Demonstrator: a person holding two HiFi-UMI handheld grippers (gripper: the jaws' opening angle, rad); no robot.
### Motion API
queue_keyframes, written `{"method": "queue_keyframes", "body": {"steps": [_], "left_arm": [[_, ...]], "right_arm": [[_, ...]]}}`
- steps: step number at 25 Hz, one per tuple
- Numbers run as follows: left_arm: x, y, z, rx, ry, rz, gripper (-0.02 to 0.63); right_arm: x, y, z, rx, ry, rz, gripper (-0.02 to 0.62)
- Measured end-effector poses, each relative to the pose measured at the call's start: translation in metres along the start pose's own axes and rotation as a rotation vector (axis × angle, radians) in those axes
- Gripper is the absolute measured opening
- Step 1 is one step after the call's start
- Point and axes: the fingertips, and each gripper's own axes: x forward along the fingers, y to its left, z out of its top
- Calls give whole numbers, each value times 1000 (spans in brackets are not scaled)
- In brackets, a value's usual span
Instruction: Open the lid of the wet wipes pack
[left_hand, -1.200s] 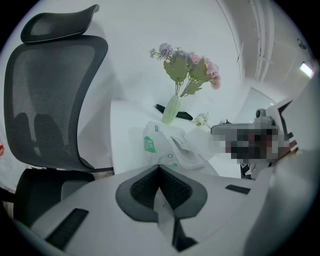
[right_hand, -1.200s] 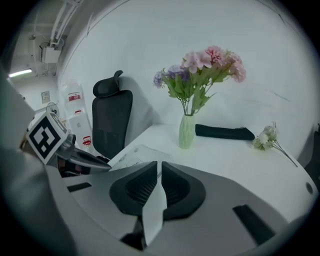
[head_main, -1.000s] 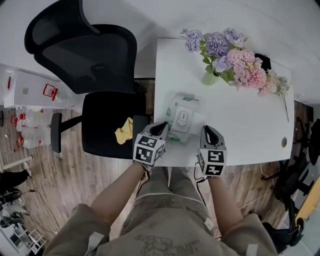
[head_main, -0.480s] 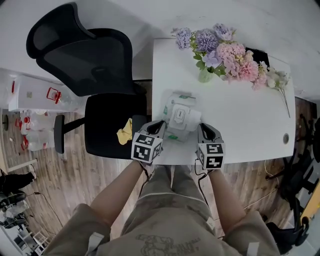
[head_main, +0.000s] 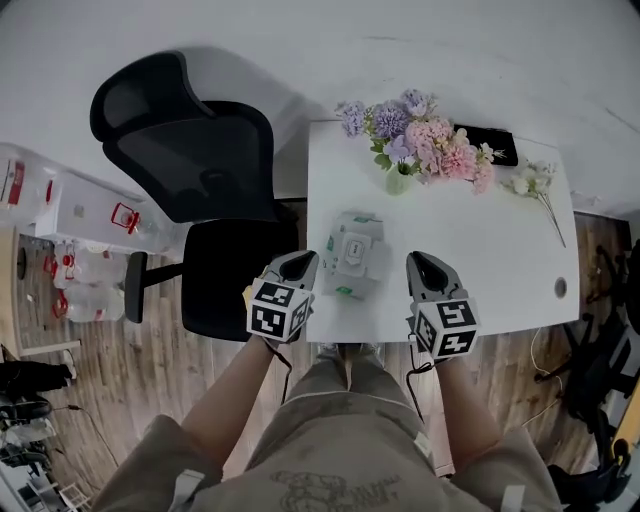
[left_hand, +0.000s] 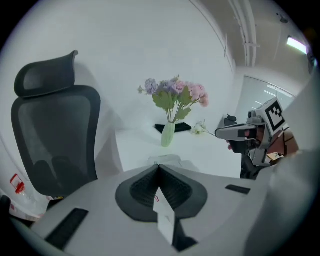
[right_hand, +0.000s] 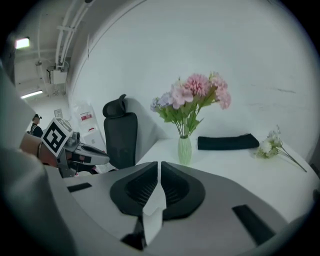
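Wipes pack (head_main: 354, 262) lies at centre frame near the table's (head_main: 490, 260) front edge, its lid (head_main: 358, 246) facing up and seemingly shut, within easy reach of left gripper (head_main: 300, 263) and right gripper (head_main: 422, 265), which flank it with jaws closed on nothing.

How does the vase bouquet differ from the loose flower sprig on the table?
The bouquet stands upright in a green vase; the sprig lies flat on the table. The bouquet is pink and purple and bigger; the sprig is white and small. Both sit near the table's far edge.
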Motion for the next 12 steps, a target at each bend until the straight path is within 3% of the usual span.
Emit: {"method": "queue_keyframes", "body": {"steps": [8,12], "left_arm": [[-62,-14,83,16,-183,-13,15],[-98,-28,123,87,-276,-21,15]], "right_arm": [[-57,23,83,-47,-163,55,43],[-91,39,124,-64,-261,85,41]]}}
